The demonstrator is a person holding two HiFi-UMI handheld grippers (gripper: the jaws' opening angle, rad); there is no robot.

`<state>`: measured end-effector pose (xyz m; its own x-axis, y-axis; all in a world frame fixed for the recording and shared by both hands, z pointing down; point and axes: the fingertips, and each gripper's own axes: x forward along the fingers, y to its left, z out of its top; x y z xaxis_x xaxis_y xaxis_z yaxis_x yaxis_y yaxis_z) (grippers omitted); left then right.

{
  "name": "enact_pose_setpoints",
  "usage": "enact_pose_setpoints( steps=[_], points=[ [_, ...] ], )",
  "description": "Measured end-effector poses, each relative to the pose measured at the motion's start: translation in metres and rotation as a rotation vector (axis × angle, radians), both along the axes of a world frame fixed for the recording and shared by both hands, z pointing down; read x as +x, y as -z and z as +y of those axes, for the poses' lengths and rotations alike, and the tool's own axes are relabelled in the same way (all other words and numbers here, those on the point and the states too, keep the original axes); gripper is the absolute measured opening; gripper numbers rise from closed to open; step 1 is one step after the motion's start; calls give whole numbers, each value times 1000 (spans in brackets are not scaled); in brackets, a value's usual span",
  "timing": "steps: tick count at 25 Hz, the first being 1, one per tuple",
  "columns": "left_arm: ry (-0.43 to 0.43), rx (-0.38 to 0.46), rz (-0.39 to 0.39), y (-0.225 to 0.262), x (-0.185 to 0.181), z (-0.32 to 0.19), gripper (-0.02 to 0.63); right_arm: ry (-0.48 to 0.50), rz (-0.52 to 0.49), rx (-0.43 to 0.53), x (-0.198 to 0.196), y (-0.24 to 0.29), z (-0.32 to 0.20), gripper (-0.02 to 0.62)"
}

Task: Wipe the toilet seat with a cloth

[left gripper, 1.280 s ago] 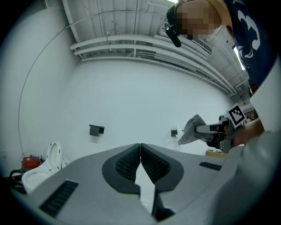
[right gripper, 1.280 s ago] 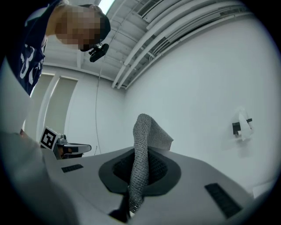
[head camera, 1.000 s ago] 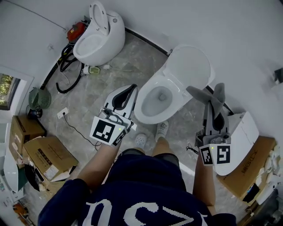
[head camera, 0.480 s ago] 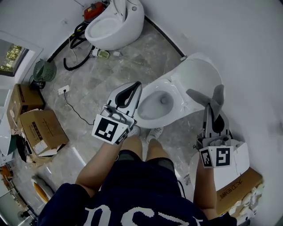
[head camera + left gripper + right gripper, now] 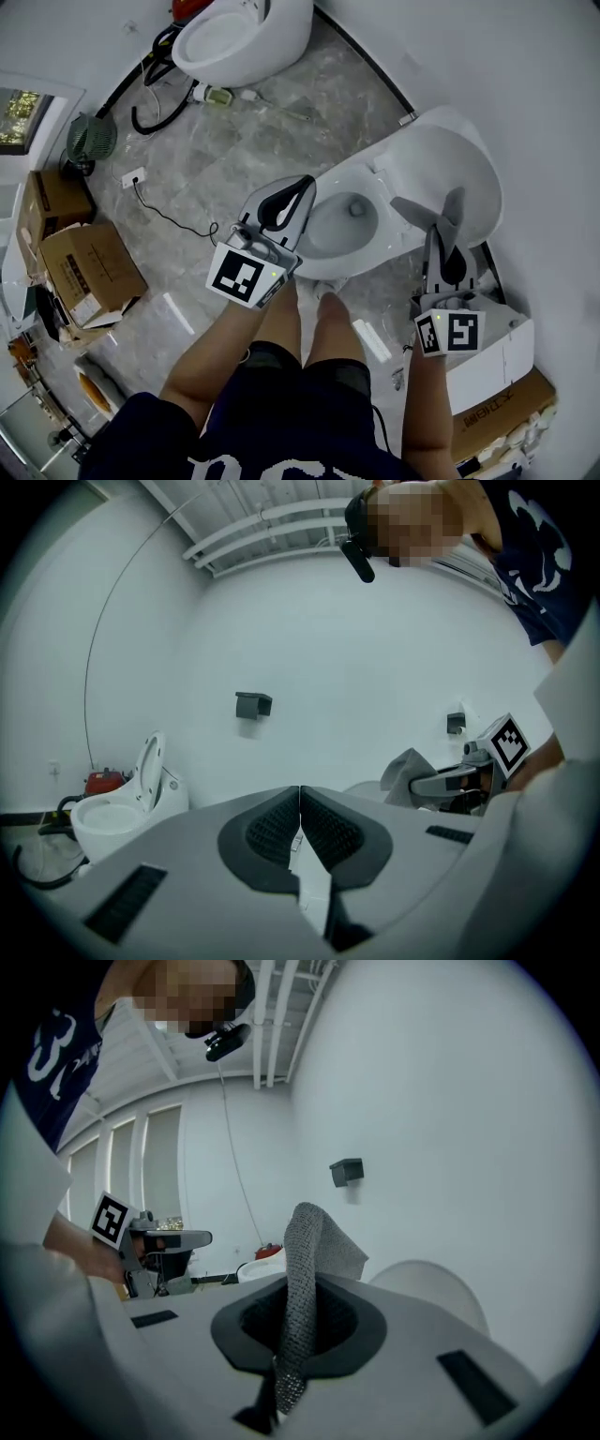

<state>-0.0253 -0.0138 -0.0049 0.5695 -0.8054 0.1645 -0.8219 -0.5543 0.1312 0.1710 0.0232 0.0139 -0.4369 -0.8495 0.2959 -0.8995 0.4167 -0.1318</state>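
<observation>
Grey cloth (image 5: 306, 1241) pinched upright, right hand-held gripper (image 5: 439, 231) outstretched.

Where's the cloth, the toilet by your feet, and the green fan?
cloth (image 5: 305, 1260), right gripper view, on its upright grey fold.
toilet (image 5: 450, 173), head view, on its raised lid.
green fan (image 5: 91, 139), head view, on its round grille.

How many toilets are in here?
2. One toilet sits in front of the person, lid raised; a second toilet stands farther off to the left. Others may be out of view.
</observation>
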Motion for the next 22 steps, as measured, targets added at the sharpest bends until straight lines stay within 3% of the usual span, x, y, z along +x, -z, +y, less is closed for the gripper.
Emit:
enact_pose_setpoints(
  steps=[8, 16, 22],
  points=[
    [-22, -48, 23, -85, 4, -50, 20, -95, -7, -87, -10, -104, -35, 29],
    [-31, -116, 39, -187, -2, -66, 20, -212, 0, -163, -12, -217, -52, 29],
    [-46, -153, 33, -252, -11, -71, 20, -217, 46, -246, -21, -308, -52, 29]
  ],
)
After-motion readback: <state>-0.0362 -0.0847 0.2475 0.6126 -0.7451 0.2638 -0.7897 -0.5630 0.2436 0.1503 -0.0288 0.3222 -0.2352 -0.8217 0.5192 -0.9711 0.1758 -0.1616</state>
